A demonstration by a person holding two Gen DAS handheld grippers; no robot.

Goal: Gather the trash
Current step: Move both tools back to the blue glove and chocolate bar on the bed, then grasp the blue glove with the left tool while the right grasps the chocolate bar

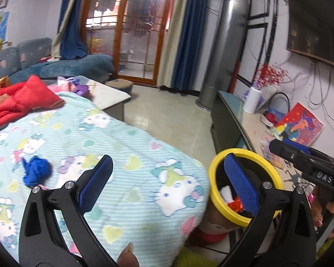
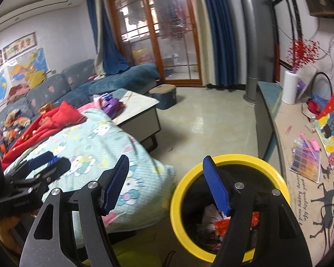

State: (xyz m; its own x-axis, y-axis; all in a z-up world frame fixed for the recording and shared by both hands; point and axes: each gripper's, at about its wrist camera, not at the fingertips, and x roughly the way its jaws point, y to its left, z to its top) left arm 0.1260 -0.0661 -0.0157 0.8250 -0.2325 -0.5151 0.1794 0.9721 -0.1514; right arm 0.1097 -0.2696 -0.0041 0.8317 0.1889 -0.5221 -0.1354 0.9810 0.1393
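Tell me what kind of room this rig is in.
Most likely a home living room: a sofa along the wall, a coffee table before it, and glazed sliding doors with blue curtains. A yellow-rimmed trash bin stands on the floor.

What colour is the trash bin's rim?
Yellow; the bin's rim shows best in the right wrist view.

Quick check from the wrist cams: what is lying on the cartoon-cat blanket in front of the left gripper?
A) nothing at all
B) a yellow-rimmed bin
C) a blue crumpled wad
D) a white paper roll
C: a blue wad lies on the blanket, ahead of the left gripper; the bin stands beside the blanket's edge, not on it.
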